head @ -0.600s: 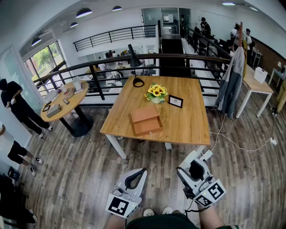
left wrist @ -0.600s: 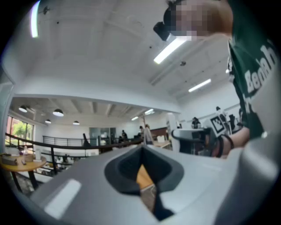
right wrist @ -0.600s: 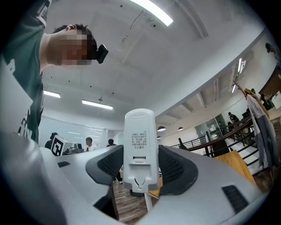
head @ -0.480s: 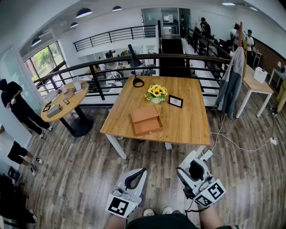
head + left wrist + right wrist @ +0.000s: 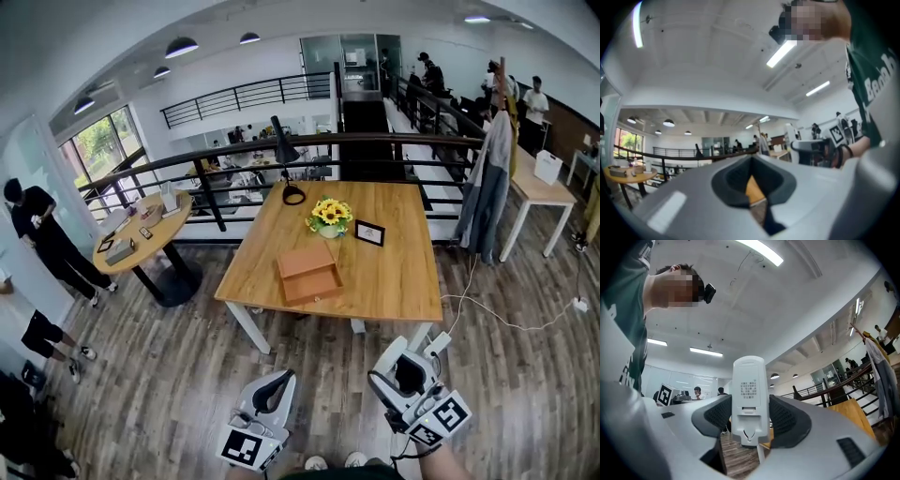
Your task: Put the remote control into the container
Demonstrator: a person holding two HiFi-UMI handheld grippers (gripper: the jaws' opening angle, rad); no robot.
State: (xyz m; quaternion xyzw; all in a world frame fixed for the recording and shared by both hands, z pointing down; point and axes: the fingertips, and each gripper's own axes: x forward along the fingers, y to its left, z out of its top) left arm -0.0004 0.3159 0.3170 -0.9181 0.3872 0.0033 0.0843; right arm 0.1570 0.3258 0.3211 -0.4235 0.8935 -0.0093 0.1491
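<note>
Clamping a remote control (image 5: 749, 394), right gripper (image 5: 750, 420) shows it clearly only in its own view; left gripper (image 5: 751, 185) clenched empty

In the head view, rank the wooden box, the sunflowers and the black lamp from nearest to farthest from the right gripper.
From the right gripper:
1. Wooden box, ahead and left.
2. Sunflowers, just beyond it.
3. Black lamp, farthest back.

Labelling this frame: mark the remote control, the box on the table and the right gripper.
remote control (image 5: 748, 394), right gripper view, its back panel.
box (image 5: 314, 284), head view, its bare inside floor.
right gripper (image 5: 405, 364), head view, midway between its fingertips.
</note>
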